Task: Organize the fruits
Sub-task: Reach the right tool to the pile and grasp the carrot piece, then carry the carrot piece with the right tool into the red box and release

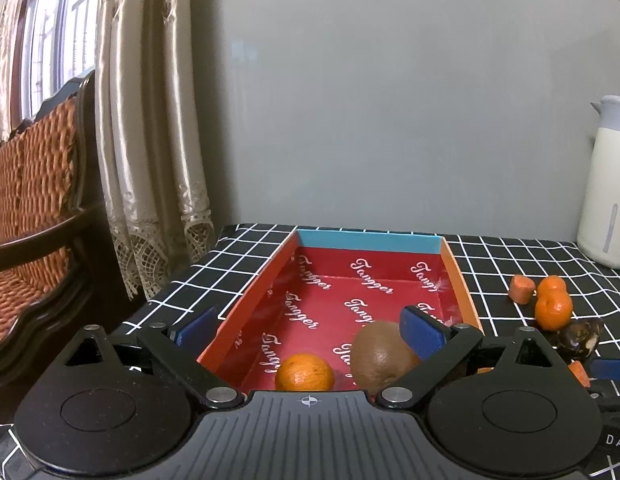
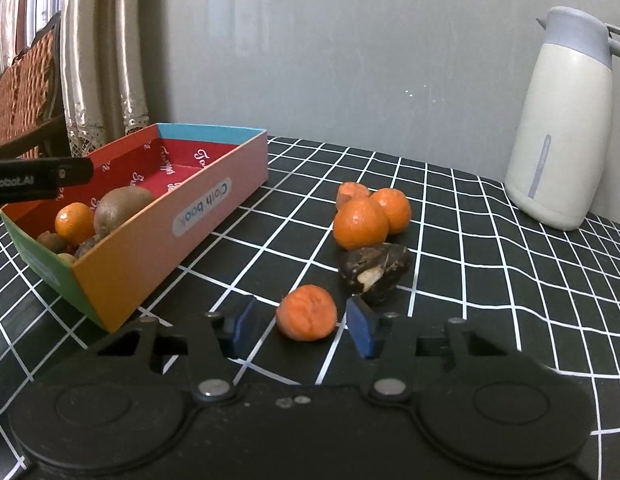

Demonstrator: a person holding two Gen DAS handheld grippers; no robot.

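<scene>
Black, white-gridded cloth is covering the desk (image 2: 450, 200), where the multicoloured cardboard box (image 2: 213, 200) is sitting left, the left tool (image 1: 310, 326) hanging wide and empty over it. Right of it, the right tool (image 2: 299, 326) is bracketing, not yet pinching, a light, firm, rough-skinned orange carrot chunk (image 2: 307, 317), best taken across its sides.

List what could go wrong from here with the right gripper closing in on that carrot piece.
The carrot piece sits between the right gripper's pads without contact; being round, it could roll away or squirt out. The dark nut lies close beyond the right pad and could get nudged. The left gripper hangs open over the box, possibly blocking the drop.
</scene>
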